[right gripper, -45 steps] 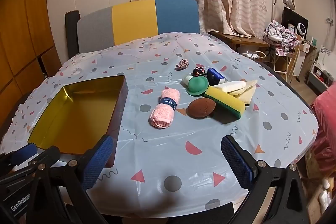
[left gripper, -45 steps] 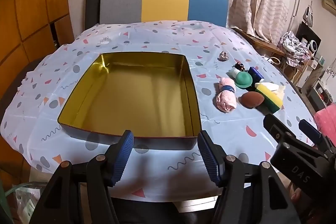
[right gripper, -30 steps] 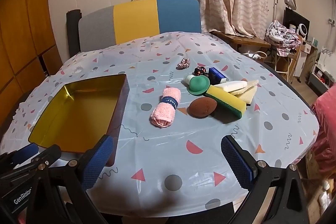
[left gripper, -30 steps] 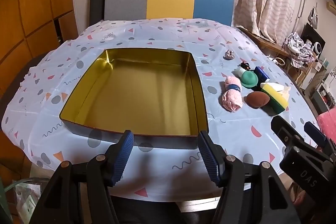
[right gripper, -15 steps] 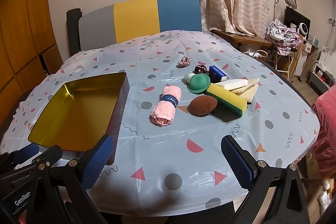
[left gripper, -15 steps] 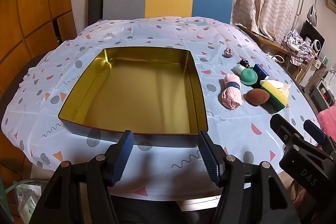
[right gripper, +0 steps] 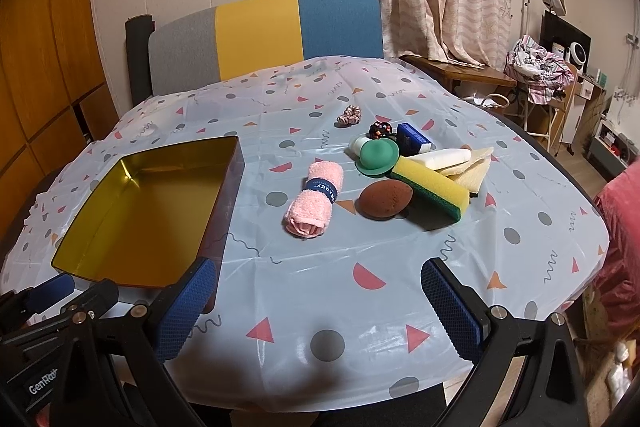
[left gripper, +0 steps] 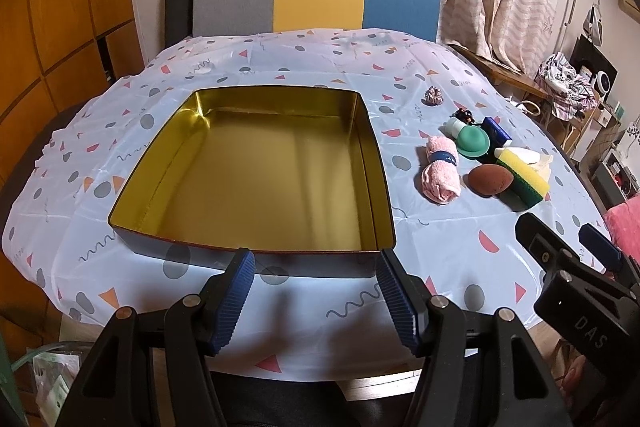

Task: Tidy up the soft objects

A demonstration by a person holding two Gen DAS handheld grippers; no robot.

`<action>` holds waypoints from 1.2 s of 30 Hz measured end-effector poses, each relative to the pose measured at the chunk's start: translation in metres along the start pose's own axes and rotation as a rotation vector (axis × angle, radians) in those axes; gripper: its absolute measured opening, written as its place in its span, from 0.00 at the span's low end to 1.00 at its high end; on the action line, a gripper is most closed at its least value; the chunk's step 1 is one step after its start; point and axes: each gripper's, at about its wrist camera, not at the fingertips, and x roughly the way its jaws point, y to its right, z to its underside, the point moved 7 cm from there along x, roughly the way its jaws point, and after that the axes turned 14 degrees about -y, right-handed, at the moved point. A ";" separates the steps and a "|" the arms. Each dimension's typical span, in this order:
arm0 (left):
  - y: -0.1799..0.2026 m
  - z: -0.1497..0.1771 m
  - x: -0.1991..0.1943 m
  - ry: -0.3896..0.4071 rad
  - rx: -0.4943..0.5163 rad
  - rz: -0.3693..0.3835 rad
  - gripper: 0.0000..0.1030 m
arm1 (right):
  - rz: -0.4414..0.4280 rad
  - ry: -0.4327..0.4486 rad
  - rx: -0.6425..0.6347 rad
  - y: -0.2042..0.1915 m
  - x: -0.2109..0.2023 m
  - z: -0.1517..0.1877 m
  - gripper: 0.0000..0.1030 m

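Observation:
A gold-lined tin box [left gripper: 372, 163] [right gripper: 230, 163] lies empty on the left of the patterned tablecloth. To its right sit a rolled pink towel [right gripper: 316, 199] [left gripper: 440, 173], a brown sponge ball [right gripper: 385, 199] [left gripper: 490, 179], a yellow-green sponge [right gripper: 432, 189] [left gripper: 522, 179], a green silicone cap [right gripper: 378, 155] [left gripper: 473, 143], a white tube [right gripper: 440, 159], a blue block [right gripper: 414, 138] and a scrunchie [right gripper: 349, 115] [left gripper: 433, 95]. My left gripper [left gripper: 316, 297] stands open at the box's near edge. Open too, my right gripper [right gripper: 320, 307] hovers over the table's front, holding nothing.
A grey, yellow and blue chair back [right gripper: 260, 31] stands behind the table. Curtains hang beyond it, and a cluttered side table [right gripper: 460, 71] and shelves are at the right. Something pink [right gripper: 620, 227] lies by the table's right edge.
Both views shifted slightly over the first half second, then settled. Nothing on the table has moved and both grippers keep the same opening.

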 end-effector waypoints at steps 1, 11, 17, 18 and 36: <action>0.000 0.000 0.000 -0.002 0.001 0.002 0.62 | 0.000 0.000 0.000 0.000 0.000 0.000 1.00; 0.002 0.001 0.005 -0.016 0.012 0.006 0.62 | 0.002 -0.021 0.003 0.006 0.005 0.001 1.00; 0.001 0.002 0.007 -0.026 0.012 0.012 0.62 | 0.004 -0.029 0.003 0.005 0.008 0.001 1.00; 0.001 0.002 0.008 -0.027 0.013 0.012 0.62 | 0.004 -0.028 0.003 0.006 0.008 0.001 1.00; 0.006 0.003 0.009 -0.033 0.019 0.047 0.62 | 0.007 -0.035 0.002 0.007 0.009 0.001 1.00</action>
